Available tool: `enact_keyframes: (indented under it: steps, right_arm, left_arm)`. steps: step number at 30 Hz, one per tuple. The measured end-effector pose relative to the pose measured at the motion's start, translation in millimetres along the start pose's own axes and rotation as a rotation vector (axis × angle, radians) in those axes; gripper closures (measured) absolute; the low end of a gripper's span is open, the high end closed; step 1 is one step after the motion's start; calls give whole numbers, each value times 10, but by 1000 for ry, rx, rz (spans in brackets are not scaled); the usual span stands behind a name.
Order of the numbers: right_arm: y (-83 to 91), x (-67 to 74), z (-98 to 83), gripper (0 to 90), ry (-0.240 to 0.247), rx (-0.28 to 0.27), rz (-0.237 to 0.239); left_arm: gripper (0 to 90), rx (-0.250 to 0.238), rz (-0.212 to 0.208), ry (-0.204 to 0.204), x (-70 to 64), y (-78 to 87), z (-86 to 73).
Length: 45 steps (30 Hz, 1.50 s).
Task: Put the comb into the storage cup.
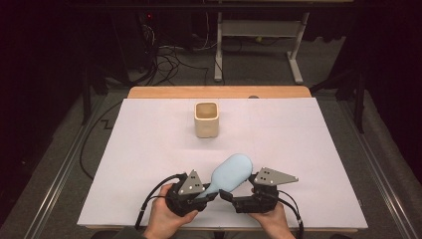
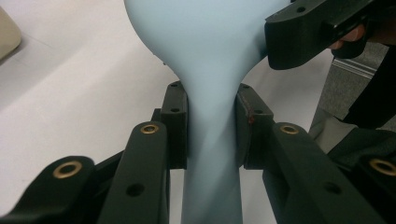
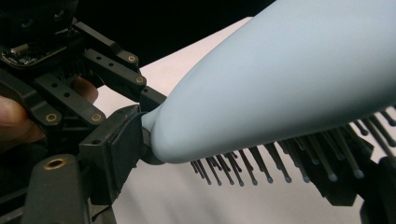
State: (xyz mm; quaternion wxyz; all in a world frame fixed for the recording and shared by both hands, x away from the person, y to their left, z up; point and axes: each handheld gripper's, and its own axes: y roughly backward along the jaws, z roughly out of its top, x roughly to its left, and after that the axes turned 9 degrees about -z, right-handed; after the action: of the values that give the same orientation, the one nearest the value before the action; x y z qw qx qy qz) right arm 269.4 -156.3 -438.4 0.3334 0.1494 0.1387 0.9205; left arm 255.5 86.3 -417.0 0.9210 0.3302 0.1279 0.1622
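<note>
A light blue hairbrush [image 1: 232, 172] is held just above the white table sheet [image 1: 149, 149], its head pointing away and to the right. My left gripper [image 1: 205, 192] is shut on its narrow handle [image 2: 211, 140], with both pads [image 2: 177, 121] pressed to its sides. My right gripper [image 1: 238, 187] reaches in from the right with its jaws wide, one on each side of the lower part of the brush head [image 3: 289, 84]. One pad [image 3: 114, 149] sits close to the head's narrow end, and the dark bristles [image 3: 261, 163] face the other jaw, which stands off them.
A beige square cup [image 1: 206, 119] stands upright in the far middle of the sheet, well beyond the brush, and its edge is at the far left [image 2: 7, 32] of the left gripper view. Past the table's wooden far edge [image 1: 219, 92] lie floor cables and a desk frame.
</note>
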Motion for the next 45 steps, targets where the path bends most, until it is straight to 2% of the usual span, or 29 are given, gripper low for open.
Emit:
enact_keyframes:
  steps: [6, 13, 17, 27, 35, 45]
  right_arm:
    - [-16, -20, 6, 220, -19, 5, 2]
    - [-18, 8, 12, 242, -14, 3, -5]
    - [-42, 19, 25, 253, -14, 0, -2]
    - [-39, 30, 56, 295, -64, 7, 7]
    - [-25, 20, 89, 352, -96, 19, 22]
    - [-25, 36, 152, 414, -114, 44, 67]
  left_arm:
    - [699, 4, 1, 2, 1, -19, 2]
    - [699, 3, 3, -15, -42, -19, 16]
    - [699, -2, 9, -11, -35, 2, 16]
    - [699, 5, 12, -21, -66, -18, 22]
    - [699, 6, 11, -18, -69, -43, 21]
    - [699, 1, 13, -14, -88, 1, 30]
